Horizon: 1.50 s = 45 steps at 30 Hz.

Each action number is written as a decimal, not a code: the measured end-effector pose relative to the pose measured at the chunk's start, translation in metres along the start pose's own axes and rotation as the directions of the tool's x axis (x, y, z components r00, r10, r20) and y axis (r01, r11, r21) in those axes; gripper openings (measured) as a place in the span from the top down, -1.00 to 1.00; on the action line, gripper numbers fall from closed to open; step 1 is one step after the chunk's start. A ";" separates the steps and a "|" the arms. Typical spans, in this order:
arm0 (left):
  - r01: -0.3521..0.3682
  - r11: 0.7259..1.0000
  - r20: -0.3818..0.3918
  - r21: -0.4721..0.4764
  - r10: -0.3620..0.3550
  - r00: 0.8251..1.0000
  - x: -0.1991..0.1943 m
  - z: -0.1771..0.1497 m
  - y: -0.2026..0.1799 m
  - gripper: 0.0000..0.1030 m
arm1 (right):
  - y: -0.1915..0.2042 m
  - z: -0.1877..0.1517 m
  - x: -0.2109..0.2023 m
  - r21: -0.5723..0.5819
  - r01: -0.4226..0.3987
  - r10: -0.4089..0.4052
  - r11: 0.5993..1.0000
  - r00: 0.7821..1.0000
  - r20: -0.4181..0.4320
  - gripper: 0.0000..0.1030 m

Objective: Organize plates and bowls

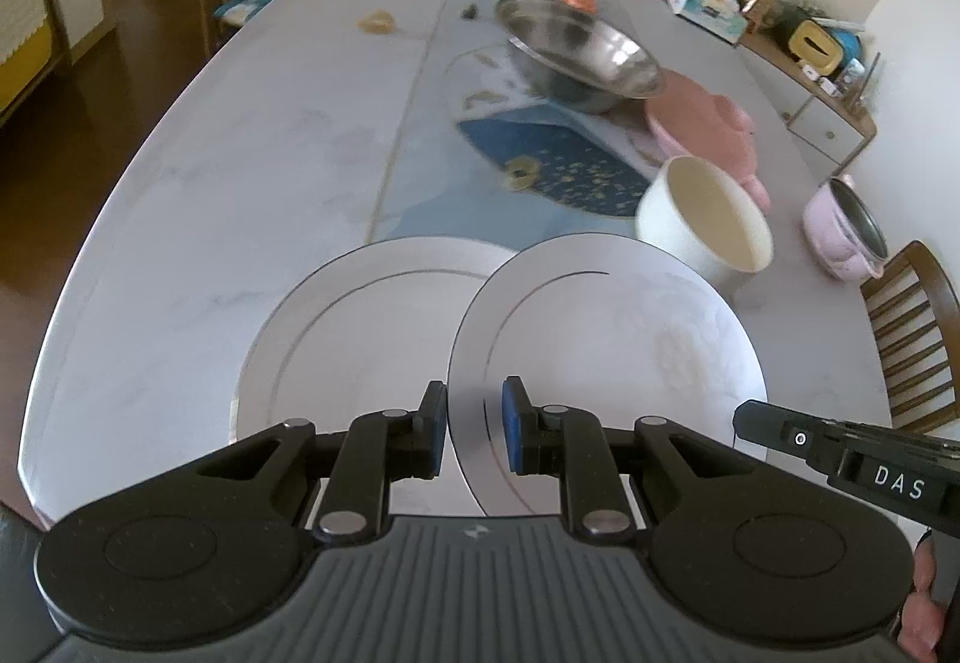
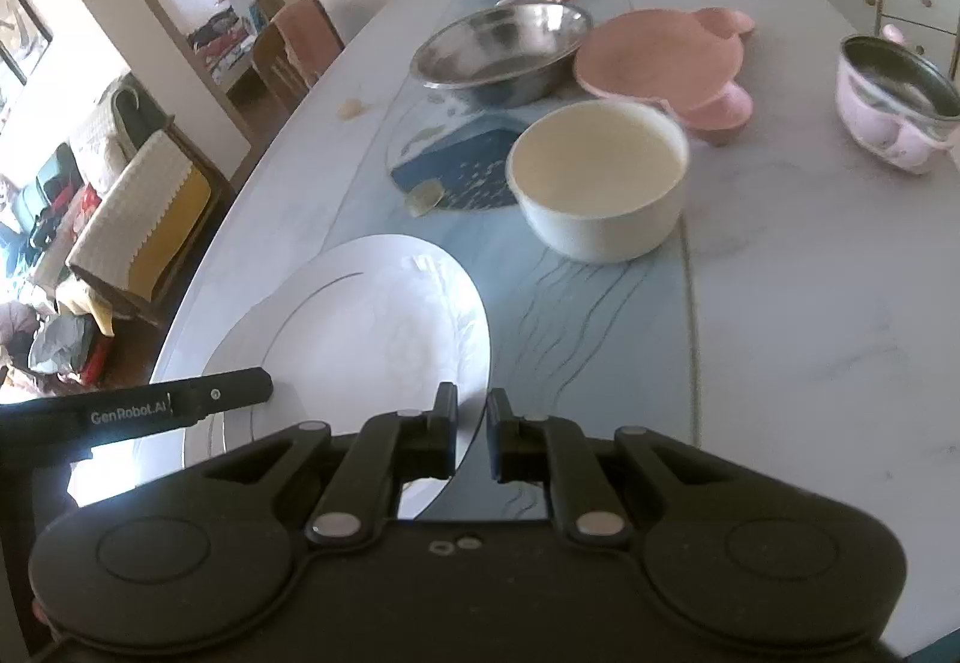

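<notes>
Both grippers are holding one white plate (image 1: 606,339) by its near rim, above the desk (image 1: 210,195). The left gripper (image 1: 474,426) is pinching the plate's left edge between its blue-padded jaws; the right gripper (image 2: 471,438) is gripping the right edge, jaws nearly together. The plate is overlapping a second white plate (image 1: 360,339) lying on the desk. Beyond are sitting a cream bowl (image 2: 600,177), a steel bowl (image 2: 504,45) and a pink plate (image 2: 654,51).

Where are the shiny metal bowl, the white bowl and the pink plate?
Metal bowl (image 2: 498,51), right wrist view, inside bottom.
White bowl (image 2: 600,159), right wrist view, inside.
Pink plate (image 2: 654,57), right wrist view, flat top.
</notes>
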<state>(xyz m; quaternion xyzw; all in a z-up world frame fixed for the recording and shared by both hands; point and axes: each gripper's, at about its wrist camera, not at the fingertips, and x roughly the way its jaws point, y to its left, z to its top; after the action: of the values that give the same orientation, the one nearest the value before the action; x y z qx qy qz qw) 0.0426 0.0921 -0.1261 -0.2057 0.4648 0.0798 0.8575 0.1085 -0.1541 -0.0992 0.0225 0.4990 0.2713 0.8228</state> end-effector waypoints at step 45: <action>-0.026 0.998 -0.108 0.055 0.032 0.994 0.026 -0.011 0.036 0.66 | 0.026 -0.012 0.036 -0.002 0.057 -0.057 0.998 0.995 -0.086 0.80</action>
<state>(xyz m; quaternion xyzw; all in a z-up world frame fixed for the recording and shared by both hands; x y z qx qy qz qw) 0.0369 0.1185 -0.1633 -0.1799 0.5159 0.0683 0.8348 0.1001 -0.1181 -0.1266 -0.0030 0.5343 0.2484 0.8080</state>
